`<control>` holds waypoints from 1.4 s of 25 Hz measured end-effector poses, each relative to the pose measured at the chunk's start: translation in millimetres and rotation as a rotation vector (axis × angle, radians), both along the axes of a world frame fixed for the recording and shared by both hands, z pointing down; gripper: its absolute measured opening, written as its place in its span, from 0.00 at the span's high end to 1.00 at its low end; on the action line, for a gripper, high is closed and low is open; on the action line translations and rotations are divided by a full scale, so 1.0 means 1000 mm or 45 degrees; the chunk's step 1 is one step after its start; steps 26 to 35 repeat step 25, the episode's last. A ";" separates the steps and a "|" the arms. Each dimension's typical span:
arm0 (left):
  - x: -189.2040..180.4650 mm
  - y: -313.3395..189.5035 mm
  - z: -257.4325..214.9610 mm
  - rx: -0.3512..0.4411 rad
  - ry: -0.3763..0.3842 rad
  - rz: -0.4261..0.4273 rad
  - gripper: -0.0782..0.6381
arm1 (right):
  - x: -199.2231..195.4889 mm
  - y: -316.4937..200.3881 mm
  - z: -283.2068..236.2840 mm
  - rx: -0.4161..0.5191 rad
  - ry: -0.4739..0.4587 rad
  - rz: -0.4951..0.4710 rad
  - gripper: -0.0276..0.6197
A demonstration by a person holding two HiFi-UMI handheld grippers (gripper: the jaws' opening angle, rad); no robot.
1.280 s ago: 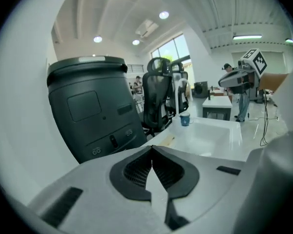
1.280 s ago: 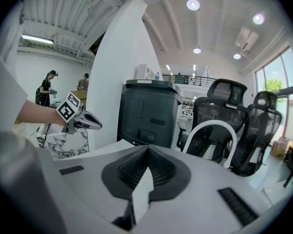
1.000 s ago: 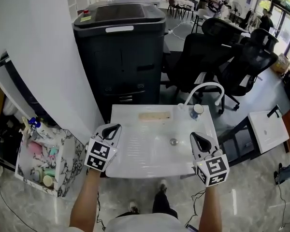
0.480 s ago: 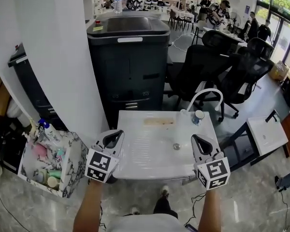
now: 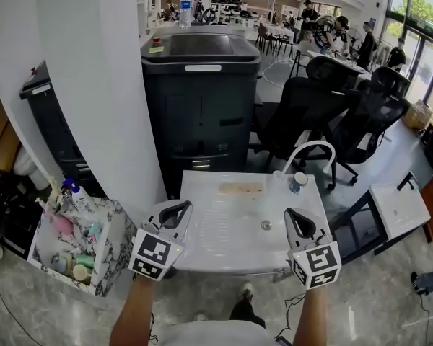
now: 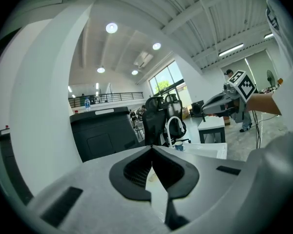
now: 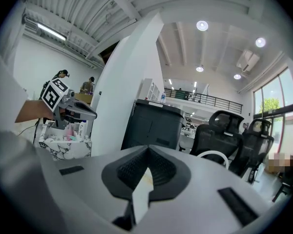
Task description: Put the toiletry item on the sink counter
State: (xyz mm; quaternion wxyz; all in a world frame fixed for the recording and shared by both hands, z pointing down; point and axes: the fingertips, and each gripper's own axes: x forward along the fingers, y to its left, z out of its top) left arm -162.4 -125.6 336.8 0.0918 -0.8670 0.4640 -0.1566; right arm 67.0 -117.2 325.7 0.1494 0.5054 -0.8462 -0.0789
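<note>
Over the near edge of the white sink counter (image 5: 224, 229), both grippers are hovering side by side: the left gripper (image 5: 177, 213) at about 7 o'clock of the basin, the right gripper (image 5: 298, 220) at about 5 o'clock. Each one's own view is showing its jaws pressed together at the tips with nothing between them, so neither is carrying anything.

The toiletry items (image 5: 61, 225) are sitting in a marble-patterned box (image 5: 119, 240) low down at 9 o'clock of the counter, near the left gripper and well apart from the right. A blue-capped spray bottle (image 5: 71, 191) is standing at the box's far corner. A white arched faucet (image 5: 308, 150) and a small cup (image 5: 297, 182) are occupying the counter's 1 o'clock corner.

The task is looking barely begun — the step in hand is the approach to a pick. The next move is calling for the left gripper to swing toward 9 o'clock, spread its jaws and come down over one item among crowded neighbours.
</note>
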 end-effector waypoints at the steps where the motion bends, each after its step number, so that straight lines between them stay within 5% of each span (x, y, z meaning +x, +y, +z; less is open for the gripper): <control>1: 0.000 0.000 0.000 -0.001 -0.001 0.002 0.88 | 0.000 0.000 0.001 -0.002 0.005 0.003 0.96; 35: 0.005 0.003 -0.002 0.004 0.001 0.045 0.88 | 0.000 0.000 0.007 -0.020 -0.007 0.008 0.96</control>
